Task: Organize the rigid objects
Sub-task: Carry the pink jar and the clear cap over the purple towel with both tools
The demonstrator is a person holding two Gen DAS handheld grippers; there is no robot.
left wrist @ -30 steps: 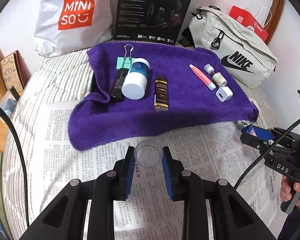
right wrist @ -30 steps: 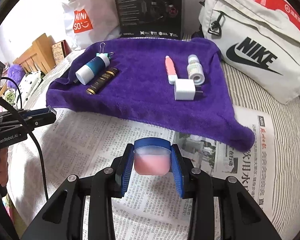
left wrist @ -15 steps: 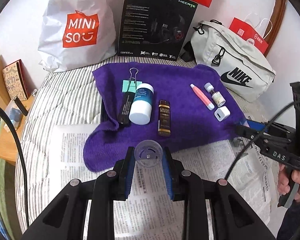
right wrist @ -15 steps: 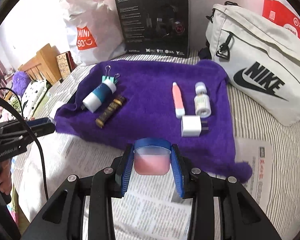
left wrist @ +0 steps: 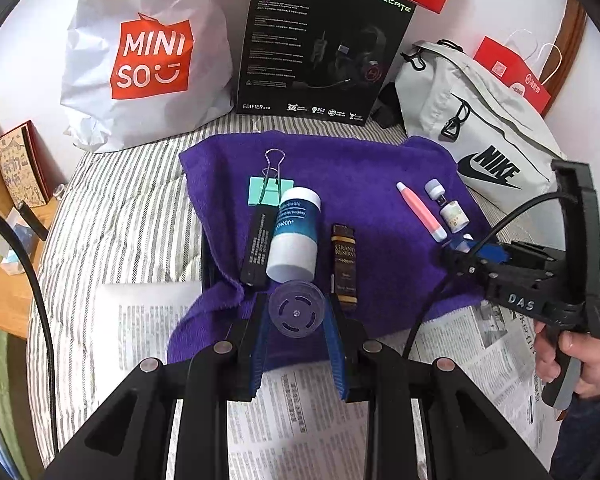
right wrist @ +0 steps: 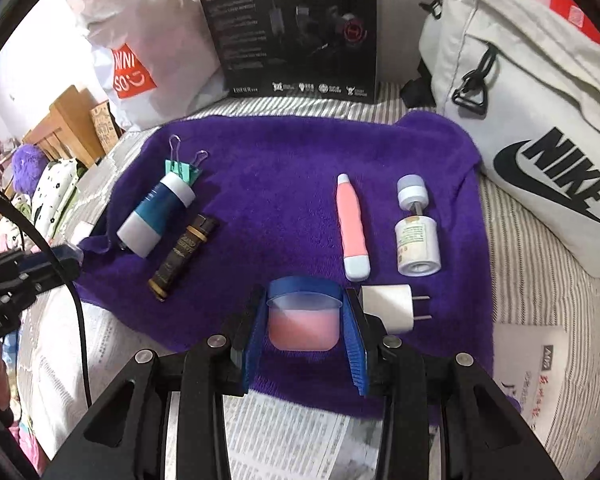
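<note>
A purple towel (left wrist: 363,168) (right wrist: 284,152) lies on the bed. On it lie a blue-and-white bottle (left wrist: 296,236) (right wrist: 156,216), a dark tube (left wrist: 344,264) (right wrist: 184,256), a black stick (left wrist: 258,248), a green binder clip (left wrist: 266,190), a pink pen (left wrist: 421,210) (right wrist: 351,224), a small white bottle (left wrist: 447,208) (right wrist: 415,236) and a white charger plug (right wrist: 391,308). My left gripper (left wrist: 296,320) is shut on a clear round lid (left wrist: 296,314) over the towel's front edge. My right gripper (right wrist: 303,324) is shut on a pink jar with a blue cap (right wrist: 303,320), next to the plug.
Newspaper (left wrist: 300,420) covers the striped bedding in front of the towel. A Miniso bag (left wrist: 140,52), a black headset box (left wrist: 319,44) and a white Nike bag (left wrist: 479,140) stand behind it. A wooden bedside shelf (left wrist: 16,264) is at the left.
Both grippers have moved forward from over the newspaper to over the towel's front edge, each still holding its object. The right gripper has come close to the charger plug.
</note>
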